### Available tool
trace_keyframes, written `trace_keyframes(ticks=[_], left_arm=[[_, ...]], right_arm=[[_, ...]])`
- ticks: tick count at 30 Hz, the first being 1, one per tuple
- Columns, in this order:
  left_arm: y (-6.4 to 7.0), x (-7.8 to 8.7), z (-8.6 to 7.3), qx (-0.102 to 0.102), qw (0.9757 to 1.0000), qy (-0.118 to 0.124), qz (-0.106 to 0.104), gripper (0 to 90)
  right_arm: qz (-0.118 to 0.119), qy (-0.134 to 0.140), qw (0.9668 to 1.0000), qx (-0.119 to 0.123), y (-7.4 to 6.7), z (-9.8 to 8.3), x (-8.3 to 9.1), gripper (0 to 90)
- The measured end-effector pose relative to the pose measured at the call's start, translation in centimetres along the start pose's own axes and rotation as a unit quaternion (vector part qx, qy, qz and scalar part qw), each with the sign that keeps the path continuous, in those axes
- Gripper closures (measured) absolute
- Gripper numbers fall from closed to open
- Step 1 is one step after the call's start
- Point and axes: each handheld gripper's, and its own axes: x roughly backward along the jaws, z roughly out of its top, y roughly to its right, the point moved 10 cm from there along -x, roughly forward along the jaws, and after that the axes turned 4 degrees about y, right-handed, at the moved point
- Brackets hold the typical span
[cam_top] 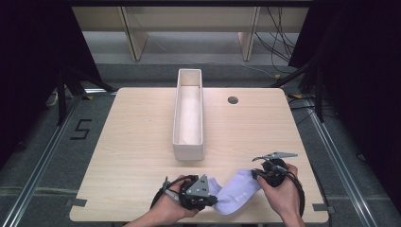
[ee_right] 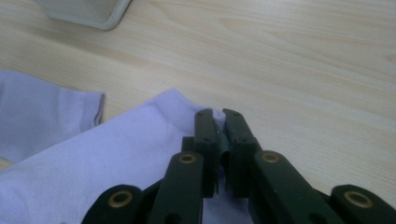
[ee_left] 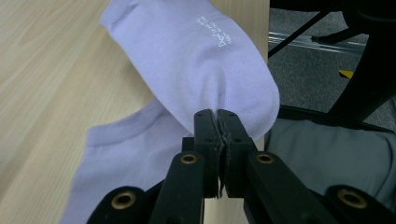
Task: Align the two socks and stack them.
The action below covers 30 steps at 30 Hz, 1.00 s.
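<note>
Socks [cam_top: 234,191] pinched by both hand-held grippers, left [cam_top: 213,198] and right [cam_top: 255,176]; white bin [cam_top: 189,151] just beyond.

A black figure "5" [cam_top: 82,128] is marked on the floor, left of the worktop [cam_top: 142,142]. The pale lilac sock [ee_left: 196,60] carries a small white print [ee_left: 215,31] near its upper end in the left gripper view; it runs in two short slanted lines, too small to read. No other text, label or brand is legible.
</note>
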Motion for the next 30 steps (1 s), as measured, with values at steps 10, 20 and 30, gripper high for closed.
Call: trace_keyframes(ticks=[10,20,30], left_arm=[[-1.3,2.5,-0.6,-0.001,0.9999,0.010,0.012,87.0],[-2.1,4.4,-1.9,0.004,0.9997,0.010,0.020,87.0],[-2.7,5.9,-2.8,0.013,0.9993,0.012,0.032,87.0]], right_arm=[[0.024,0.015,0.9996,0.004,-2.0,1.0,0.1,85.6],[0.038,0.021,0.9990,0.007,-3.8,1.4,-0.4,85.6],[0.054,0.024,0.9980,0.021,-5.3,1.8,-0.5,85.6]])
